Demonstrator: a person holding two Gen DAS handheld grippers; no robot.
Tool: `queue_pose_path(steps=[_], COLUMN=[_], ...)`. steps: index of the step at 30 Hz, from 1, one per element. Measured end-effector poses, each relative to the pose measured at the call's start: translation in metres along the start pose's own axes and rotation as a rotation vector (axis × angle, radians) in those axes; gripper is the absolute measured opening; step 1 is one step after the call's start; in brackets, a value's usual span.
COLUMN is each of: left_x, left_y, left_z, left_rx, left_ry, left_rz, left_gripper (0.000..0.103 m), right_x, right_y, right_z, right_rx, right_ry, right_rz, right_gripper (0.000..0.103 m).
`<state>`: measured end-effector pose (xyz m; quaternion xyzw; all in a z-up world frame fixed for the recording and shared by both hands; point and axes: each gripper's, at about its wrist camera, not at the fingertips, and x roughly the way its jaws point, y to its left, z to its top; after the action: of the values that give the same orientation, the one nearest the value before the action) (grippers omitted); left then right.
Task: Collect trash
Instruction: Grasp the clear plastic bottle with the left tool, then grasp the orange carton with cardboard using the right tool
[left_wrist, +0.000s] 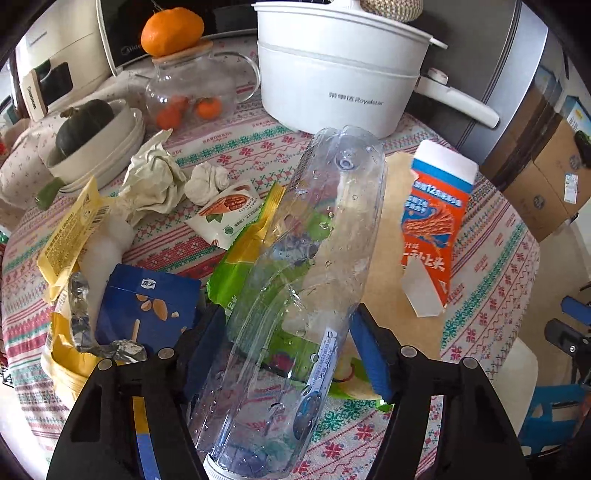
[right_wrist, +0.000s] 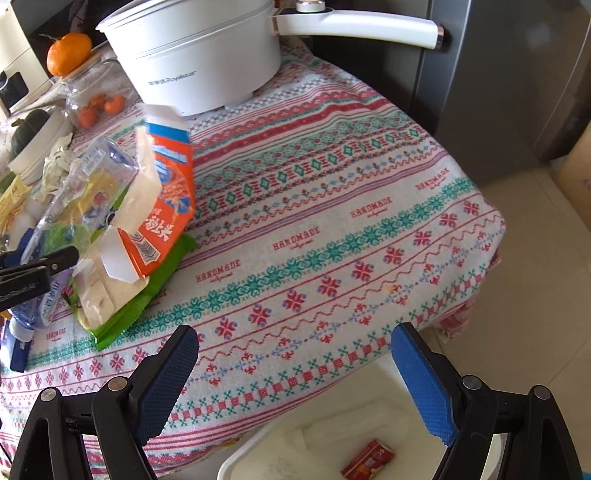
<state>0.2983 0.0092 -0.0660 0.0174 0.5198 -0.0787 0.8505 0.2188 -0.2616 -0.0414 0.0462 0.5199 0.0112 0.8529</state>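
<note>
2 grippers show. My left gripper (left_wrist: 288, 332) has its jaws around a clear plastic bottle (left_wrist: 317, 258); whether the pads press, I cannot tell. My right gripper (right_wrist: 295, 380) hangs wide open and empty, near the white bin (right_wrist: 236, 461).

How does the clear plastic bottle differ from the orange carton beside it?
The clear plastic bottle is see-through with droplets inside; the orange carton is opaque printed card. The bottle sits between the left tool fingers, its base pointing away; the carton lies free, untouched. The bottle looks whole; the carton is torn open at one end. Both rest on the litter pile on the patterned tablecloth.
</note>
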Motion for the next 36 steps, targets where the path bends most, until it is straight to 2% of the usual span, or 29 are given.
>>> queue_pose_path(steps=[6,13,18,24,28,30,32,36], left_x=[-0.043,-0.088,-0.108,-0.113,-0.117,-0.119,-0.121,-0.121], left_y=[0.008,0.03,0.046,0.058,0.066,0.07,0.074,0.078], left_z=[-0.017,-0.045,-0.055,-0.065,-0.068,-0.069,-0.071,-0.075], left_rx=[-0.04,-0.08,-0.108,-0.125,-0.12,-0.127,-0.134,-0.143], left_ry=[-0.069,-0.121,-0.155,-0.141,-0.143,-0.145,-0.148,-0.143], left_rz=[-0.028,-0.024,-0.027,-0.023,-0.019,-0.024,-0.027,-0.025], left_gripper=[0.07,0.07,0.07,0.07,0.07,0.07,0.07,0.07], right_x=[-0.001,0.025,0.036,0.055,0.064,0.058,0.044,0.03], right_y=[0.0,0.017,0.02,0.036,0.045,0.054,0.068,0.109], right_z=[0.001,0.008,0.02,0.032,0.031,0.032,0.035,0.033], right_rx=[0.02,-0.012,0.084,0.181,0.268,0.291,0.244,0.008], right_ry=[-0.013,0.003,-0.017,0.014,0.048,0.033,-0.003,-0.07], right_rz=[0.009,0.093,0.169,0.278,0.311,0.346,0.349,0.229], right_gripper=[0.089,0.089,0.089,0.089,0.081,0.08,0.08,0.078])
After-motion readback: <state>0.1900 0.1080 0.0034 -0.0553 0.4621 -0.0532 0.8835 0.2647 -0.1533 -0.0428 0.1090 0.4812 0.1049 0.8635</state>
